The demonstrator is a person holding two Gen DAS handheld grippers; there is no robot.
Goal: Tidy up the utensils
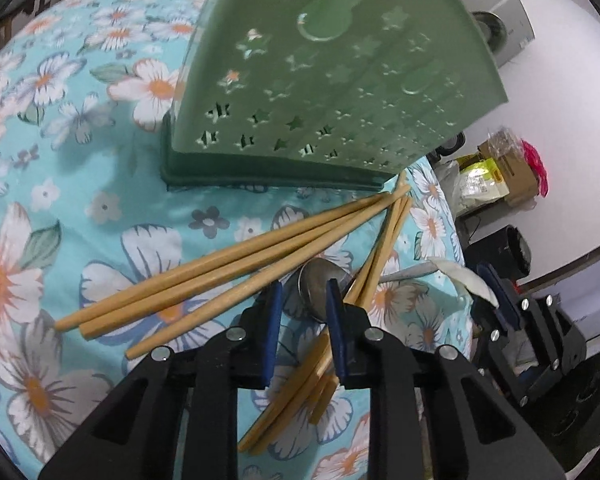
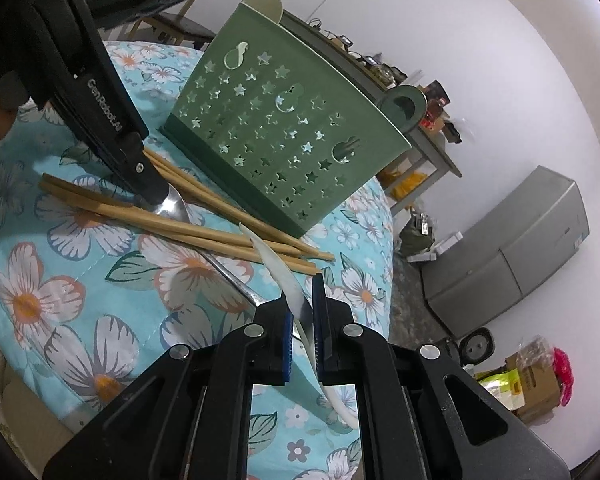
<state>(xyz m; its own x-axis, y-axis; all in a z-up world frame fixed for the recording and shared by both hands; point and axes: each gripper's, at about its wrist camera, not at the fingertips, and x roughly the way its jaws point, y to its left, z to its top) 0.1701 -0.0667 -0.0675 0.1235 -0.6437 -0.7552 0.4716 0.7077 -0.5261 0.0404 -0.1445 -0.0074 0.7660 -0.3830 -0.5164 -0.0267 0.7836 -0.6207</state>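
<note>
Left gripper (image 1: 302,304): low over the desk, fingers (image 1: 274,312) narrowly apart with the bowl of the metal spoon (image 1: 318,280) between their tips; whether they press on it I cannot tell.
Right gripper (image 2: 302,312): fingers (image 2: 286,344) clamped on the white spoon (image 2: 290,292), which rises from the grip and points toward the holder.
Metal spoon: lies on the desk among the chopsticks, handle running toward the right gripper.
Chopsticks (image 1: 220,268): wooden, loose on the cloth in two crossing bundles just in front of the holder.
Utensil holder (image 2: 284,132): green plastic, star-shaped cutouts, standing on a darker green base behind the utensils.
Desk (image 2: 80,264): covered by a turquoise cloth printed with white and orange flowers.
</note>
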